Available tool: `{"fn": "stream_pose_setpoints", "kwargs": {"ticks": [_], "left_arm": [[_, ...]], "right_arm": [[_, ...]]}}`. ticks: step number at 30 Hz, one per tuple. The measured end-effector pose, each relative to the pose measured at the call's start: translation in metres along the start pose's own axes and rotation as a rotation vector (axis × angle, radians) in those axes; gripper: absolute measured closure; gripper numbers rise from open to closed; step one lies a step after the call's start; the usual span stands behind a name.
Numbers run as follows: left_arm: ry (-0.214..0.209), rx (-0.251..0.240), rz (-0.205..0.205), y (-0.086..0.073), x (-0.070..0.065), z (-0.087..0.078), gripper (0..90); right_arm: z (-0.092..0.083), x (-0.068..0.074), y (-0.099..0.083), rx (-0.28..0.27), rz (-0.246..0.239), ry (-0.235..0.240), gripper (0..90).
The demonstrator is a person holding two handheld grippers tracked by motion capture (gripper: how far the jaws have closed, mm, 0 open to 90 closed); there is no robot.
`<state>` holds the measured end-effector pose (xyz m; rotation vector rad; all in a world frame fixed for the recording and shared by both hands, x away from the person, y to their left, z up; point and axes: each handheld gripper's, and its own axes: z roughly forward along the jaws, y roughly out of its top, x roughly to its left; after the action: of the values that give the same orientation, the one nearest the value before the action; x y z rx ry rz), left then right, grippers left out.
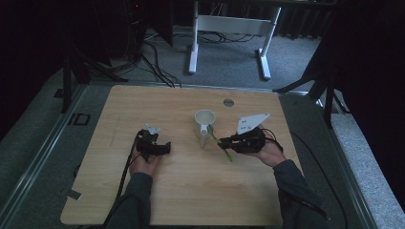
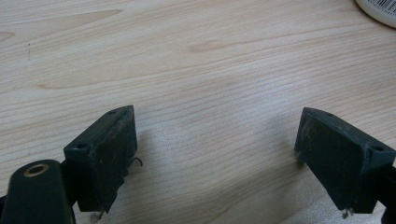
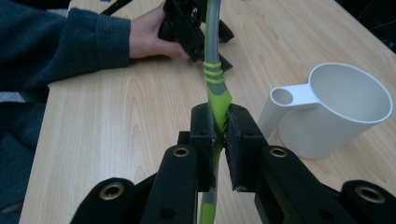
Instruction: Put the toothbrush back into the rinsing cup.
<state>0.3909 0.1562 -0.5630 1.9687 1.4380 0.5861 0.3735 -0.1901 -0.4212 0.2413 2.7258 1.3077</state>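
A white cup with a flat handle stands at the middle of the wooden table. In the right gripper view my right gripper is shut on a thin green and grey handle that points away past the cup. In the high view the right gripper sits just right of the cup, and the green handle sticks out towards the person. My left gripper rests on the table left of the cup. Its jaws stand wide open over bare wood.
A round grey grommet sits in the table behind the cup. A white desk frame and cables lie on the floor beyond the table's far edge. The cup's white base edges into the left gripper view's top right.
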Motion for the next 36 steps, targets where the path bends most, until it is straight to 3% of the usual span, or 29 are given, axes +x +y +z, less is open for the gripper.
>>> {"fn": "stream_pose_setpoints", "kwargs": {"ticks": [20,36], "left_arm": [[0.000,-0.001,0.000,0.000,0.000,0.000,13.4],[0.000,0.001,0.001,0.000,0.000,0.000,13.4]], "right_arm": [[0.002,-0.003,0.008,-0.119,0.041,-0.022,81.8],[0.004,-0.004,0.017,-0.197,0.061,-0.088,81.9]]}}
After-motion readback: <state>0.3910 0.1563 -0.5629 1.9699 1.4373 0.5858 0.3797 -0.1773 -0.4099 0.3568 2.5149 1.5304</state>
